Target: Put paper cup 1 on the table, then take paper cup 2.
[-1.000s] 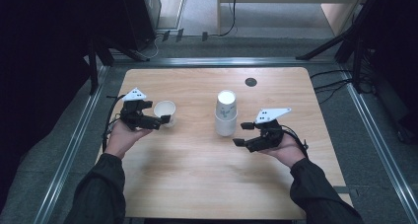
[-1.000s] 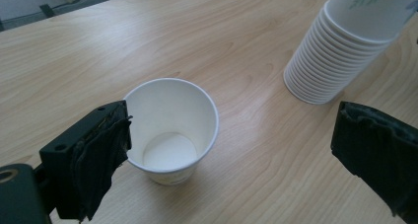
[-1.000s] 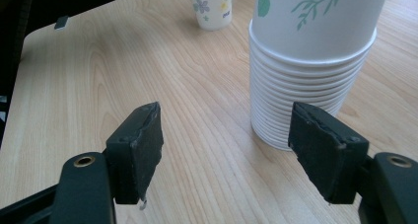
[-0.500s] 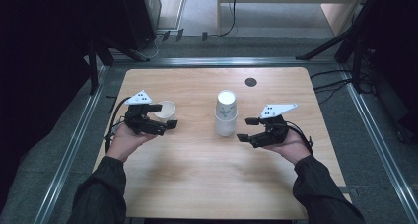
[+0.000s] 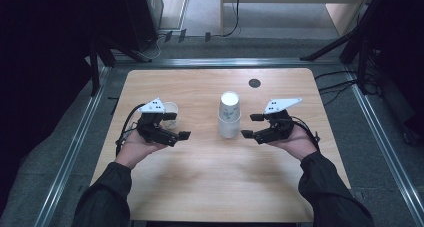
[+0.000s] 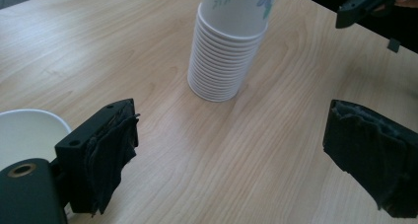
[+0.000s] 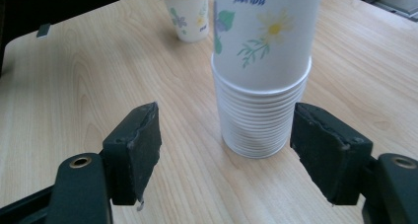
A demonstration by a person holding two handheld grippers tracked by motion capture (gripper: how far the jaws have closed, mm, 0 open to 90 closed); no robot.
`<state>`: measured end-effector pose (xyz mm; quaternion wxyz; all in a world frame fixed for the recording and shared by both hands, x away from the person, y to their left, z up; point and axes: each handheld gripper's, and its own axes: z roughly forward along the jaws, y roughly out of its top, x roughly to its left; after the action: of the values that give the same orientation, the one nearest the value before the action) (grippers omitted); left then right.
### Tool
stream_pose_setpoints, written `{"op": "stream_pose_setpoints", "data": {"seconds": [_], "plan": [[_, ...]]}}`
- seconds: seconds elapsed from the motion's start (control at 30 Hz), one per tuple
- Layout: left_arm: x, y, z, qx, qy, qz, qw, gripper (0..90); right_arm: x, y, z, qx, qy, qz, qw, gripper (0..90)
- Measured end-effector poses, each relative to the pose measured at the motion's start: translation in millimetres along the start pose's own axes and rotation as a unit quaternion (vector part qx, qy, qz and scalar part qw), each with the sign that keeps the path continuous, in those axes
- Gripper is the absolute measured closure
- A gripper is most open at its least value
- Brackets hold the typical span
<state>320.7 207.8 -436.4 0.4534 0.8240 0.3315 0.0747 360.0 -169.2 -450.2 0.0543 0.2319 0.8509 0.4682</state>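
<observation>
A stack of white flowered paper cups (image 5: 229,115) stands upside down at the middle of the wooden table (image 5: 210,187). One single cup (image 5: 170,110) stands upright to its left. My left gripper (image 5: 178,128) is open beside that cup and points right toward the stack (image 6: 229,41); the single cup's rim (image 6: 24,132) sits just outside its left jaw. My right gripper (image 5: 251,125) is open just right of the stack. In the right gripper view its jaws flank the stack's base (image 7: 263,71) without touching, with the single cup (image 7: 186,14) beyond.
A small dark round hole (image 5: 254,83) lies in the tabletop behind the stack. Metal rails (image 5: 75,152) run along the floor beside the table. The other hand's gripper (image 6: 369,2) shows at the top right of the left gripper view.
My left gripper has slid right and nearer the person, off the single cup. My right gripper has moved left, closer to the stack.
</observation>
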Motion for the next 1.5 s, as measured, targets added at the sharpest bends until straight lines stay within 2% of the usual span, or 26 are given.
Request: {"op": "stream_pose_setpoints", "data": {"seconds": [0.23, 0.47, 0.8, 0.93, 1.27, 1.5], "plan": [[-6.8, -2.9, 7.3, 0.004, -0.012, 0.008, 0.9999, 6.9, -6.5, 7.8, -2.6, 0.012, -0.010, -0.001, 0.9999, 27.1], [-9.0, -5.2, 12.3, 0.007, -0.020, 0.007, 0.9997, 6.9, -14.7, 18.2, -6.7, 0.015, -0.014, -0.002, 0.9998, 26.8], [-10.8, -10.2, 20.6, 0.020, -0.021, 0.017, 0.9994, 6.9, -22.7, 42.6, -7.7, 0.021, -0.022, -0.013, 0.9994, 22.9], [-11.0, -10.6, 21.8, 0.022, -0.025, 0.018, 0.9993, 6.9, -23.8, 50.9, -2.3, 0.019, -0.019, -0.015, 0.9995, 21.4], [-11.9, -12.4, 26.6, 0.028, -0.033, 0.020, 0.9989, 6.9, -22.5, 67.8, 21.6, 0.033, -0.005, -0.024, 0.9991, 20.2], [-11.2, -12.9, 26.1, 0.026, -0.032, 0.018, 0.9990, 7.0, -18.9, 78.6, 34.3, 0.056, 0.000, -0.038, 0.9977, 19.8]]}}
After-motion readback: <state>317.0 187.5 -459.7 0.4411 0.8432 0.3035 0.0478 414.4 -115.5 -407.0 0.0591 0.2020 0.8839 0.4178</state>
